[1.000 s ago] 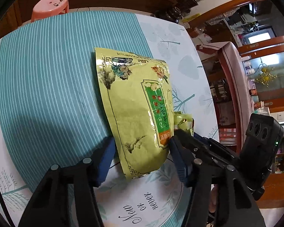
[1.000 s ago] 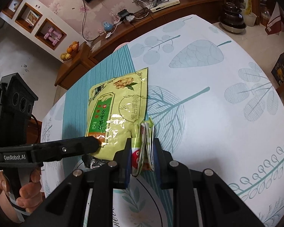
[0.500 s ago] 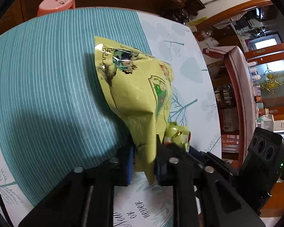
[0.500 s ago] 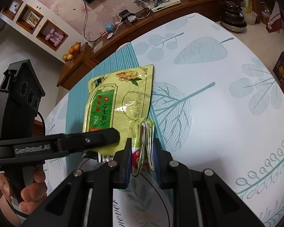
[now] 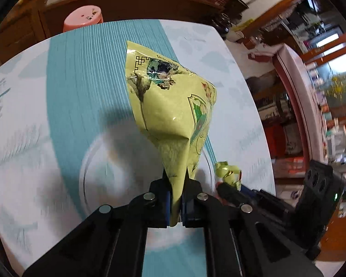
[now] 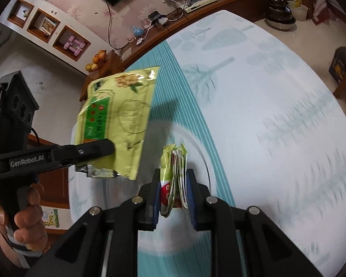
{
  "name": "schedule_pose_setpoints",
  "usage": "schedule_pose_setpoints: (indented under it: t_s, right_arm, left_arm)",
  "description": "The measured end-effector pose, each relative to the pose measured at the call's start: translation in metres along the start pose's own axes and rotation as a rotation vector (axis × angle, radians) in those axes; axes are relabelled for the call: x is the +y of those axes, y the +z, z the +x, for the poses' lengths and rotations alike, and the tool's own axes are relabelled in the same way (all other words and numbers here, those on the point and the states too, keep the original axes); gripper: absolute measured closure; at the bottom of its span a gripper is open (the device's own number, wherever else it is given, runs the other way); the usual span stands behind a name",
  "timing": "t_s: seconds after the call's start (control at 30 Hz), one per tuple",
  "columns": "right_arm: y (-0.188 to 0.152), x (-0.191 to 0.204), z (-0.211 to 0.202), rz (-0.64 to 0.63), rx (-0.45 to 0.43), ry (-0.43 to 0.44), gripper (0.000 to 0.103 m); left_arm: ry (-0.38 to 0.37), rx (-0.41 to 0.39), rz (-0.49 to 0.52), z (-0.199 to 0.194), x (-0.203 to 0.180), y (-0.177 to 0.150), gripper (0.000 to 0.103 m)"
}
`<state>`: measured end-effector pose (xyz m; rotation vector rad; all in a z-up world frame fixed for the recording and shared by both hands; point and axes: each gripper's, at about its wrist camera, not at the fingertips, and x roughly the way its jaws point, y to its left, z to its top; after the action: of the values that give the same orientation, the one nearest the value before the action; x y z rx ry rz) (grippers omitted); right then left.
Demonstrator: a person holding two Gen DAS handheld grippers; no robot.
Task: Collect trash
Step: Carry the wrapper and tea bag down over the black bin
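White lettering reading "GenRobot.AI" is showing on the black arm of the left gripper (image 6: 108, 149) at the near left. Chinese characters are running down the green label of the yellow-green bag (image 6: 117, 117) it is holding, too blurred to read. Nothing else is legible.

you hold a glossy, crinkled yellow-green foil snack bag (image 5: 170, 115) and a shiny folded plastic wrapper (image 6: 175, 175). your matt black plastic grippers carry bright metal rivets. below lies a smooth teal-and-white printed tablecloth (image 5: 80, 80).

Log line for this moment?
left gripper: shut on yellow bag | right gripper: shut on folded wrapper | both clear of table
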<state>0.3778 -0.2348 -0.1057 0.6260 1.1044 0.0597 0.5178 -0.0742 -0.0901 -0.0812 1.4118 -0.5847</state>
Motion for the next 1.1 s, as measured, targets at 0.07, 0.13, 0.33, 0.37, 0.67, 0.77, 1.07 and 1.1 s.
schedule_pose_setpoints:
  t_s: [0.07,0.13,0.33,0.37,0.67,0.77,1.07,1.1]
  right_arm:
    - [-0.023,-0.007,-0.021,-0.007,0.003,0.005,0.083]
    - [-0.044,-0.014,-0.039,-0.013,0.01,0.011,0.083]
    - [-0.111,-0.047,-0.097,-0.052,0.037,0.04,0.083]
    - [-0.124,-0.051,-0.106,-0.063,0.045,0.05,0.083]
    - [-0.214,-0.092,-0.181,-0.217,0.096,0.087,0.083]
    - [-0.24,-0.102,-0.2,-0.284,0.115,0.071,0.083]
    - [-0.303,-0.128,-0.216,-0.294,0.179,0.062,0.083]
    - [-0.308,-0.129,-0.214,-0.293,0.185,0.059,0.083]
  left_arm:
    - [0.013,-0.008,0.025,-0.014,-0.014,-0.029,0.099]
    - [0.022,-0.017,0.037,-0.027,-0.03,-0.062,0.099]
    - [0.05,-0.024,0.017,-0.051,-0.075,-0.162,0.099]
    - [0.056,-0.027,0.008,-0.053,-0.085,-0.18,0.099]
    - [0.087,-0.046,-0.099,-0.057,-0.146,-0.336,0.099]
    - [0.098,-0.044,-0.127,-0.052,-0.161,-0.376,0.099]
    - [0.161,-0.006,-0.135,-0.03,-0.177,-0.452,0.099]
    - [0.163,0.007,-0.136,-0.024,-0.177,-0.459,0.099]
